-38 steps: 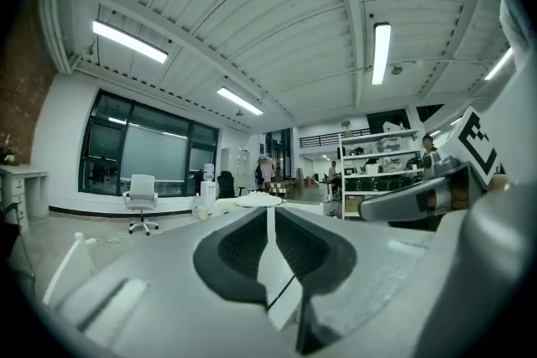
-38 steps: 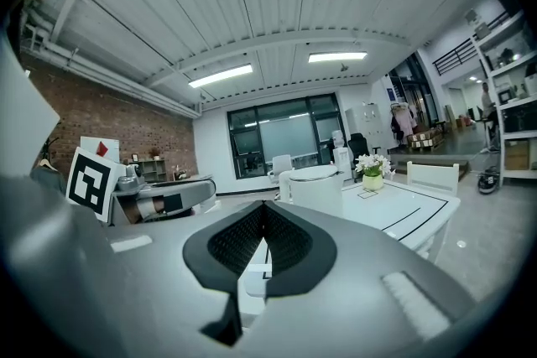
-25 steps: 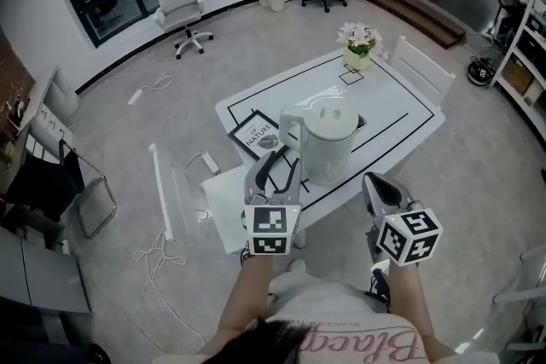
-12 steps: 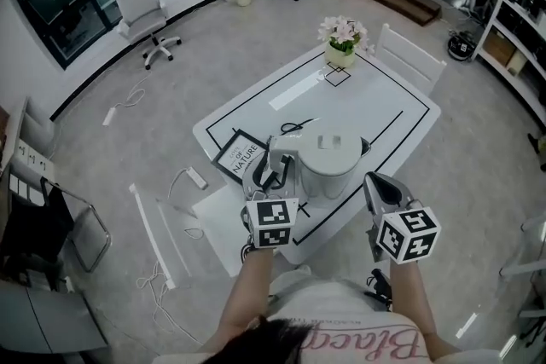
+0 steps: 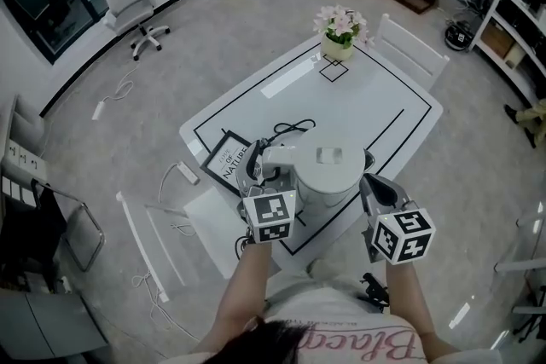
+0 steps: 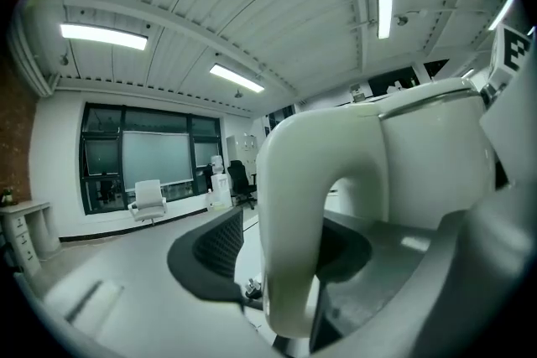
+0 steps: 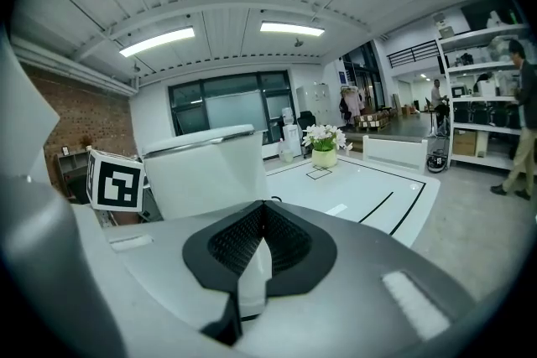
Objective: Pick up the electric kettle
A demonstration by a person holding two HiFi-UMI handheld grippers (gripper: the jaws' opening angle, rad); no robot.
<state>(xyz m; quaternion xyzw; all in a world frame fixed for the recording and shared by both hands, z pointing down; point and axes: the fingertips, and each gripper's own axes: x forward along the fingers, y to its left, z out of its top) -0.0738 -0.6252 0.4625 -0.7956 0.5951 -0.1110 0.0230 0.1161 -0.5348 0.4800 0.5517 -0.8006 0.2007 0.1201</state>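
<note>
The white electric kettle (image 5: 322,173) hangs over the near part of the white table (image 5: 375,102), held by its handle. My left gripper (image 5: 259,170) is shut on that handle; in the left gripper view the curved white handle (image 6: 306,214) fills the gap between the black pads (image 6: 214,243), and the kettle body (image 6: 436,142) is at the right. My right gripper (image 5: 374,186) hovers just right of the kettle, apart from it, shut with nothing in it. In the right gripper view its pads (image 7: 289,243) meet, and the kettle (image 7: 205,172) stands ahead on the left.
A dark framed card (image 5: 229,159) and a black cable (image 5: 288,129) lie on the table's near left. A flower pot (image 5: 339,28) stands at the far end, beside a white chair (image 5: 411,53). A power strip (image 5: 186,173) lies on the floor. A person (image 7: 525,126) stands far right.
The kettle, held by my left gripper, has come up off the table and nearer to me. My right gripper has stayed beside it, still shut.
</note>
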